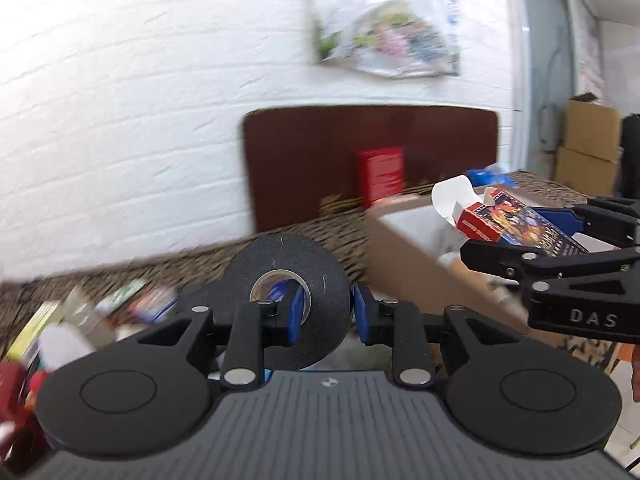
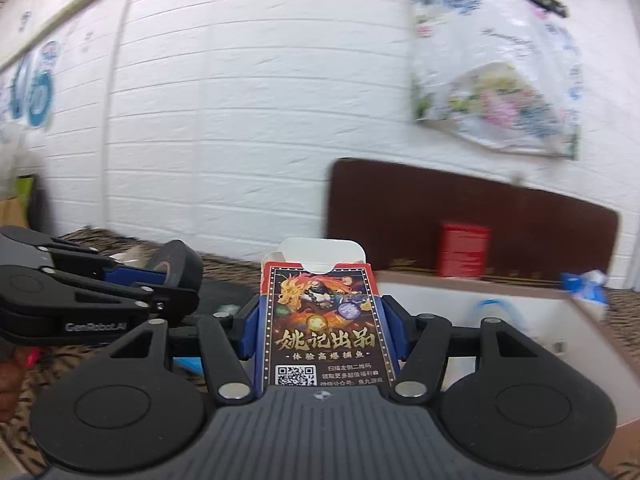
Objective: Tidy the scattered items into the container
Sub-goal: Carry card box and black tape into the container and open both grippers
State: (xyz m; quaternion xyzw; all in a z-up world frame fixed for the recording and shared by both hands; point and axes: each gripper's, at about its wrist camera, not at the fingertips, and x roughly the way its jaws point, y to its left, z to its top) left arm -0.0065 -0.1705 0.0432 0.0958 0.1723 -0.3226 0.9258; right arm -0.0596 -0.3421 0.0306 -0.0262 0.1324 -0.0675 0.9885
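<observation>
My left hand-held gripper (image 1: 324, 308) is clamped through the black tape roll (image 1: 286, 280), one pad in its core: stiff, grippy, fairly light. My right hand-held gripper (image 2: 322, 330) squeezes the card box (image 2: 320, 320) by its side walls; thin cardboard, flap open, crushable. Both hang above the counter (image 1: 320, 224), the cardboard container (image 2: 500, 304) at two o'clock.

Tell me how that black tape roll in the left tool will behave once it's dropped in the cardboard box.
The black tape roll is a round, thick ring, so it may roll if it lands on edge. The left tool pinches one wall through its core, so the roll could pivot. It looks stiff and fairly dense, unlikely to deform in the cardboard box.
</observation>
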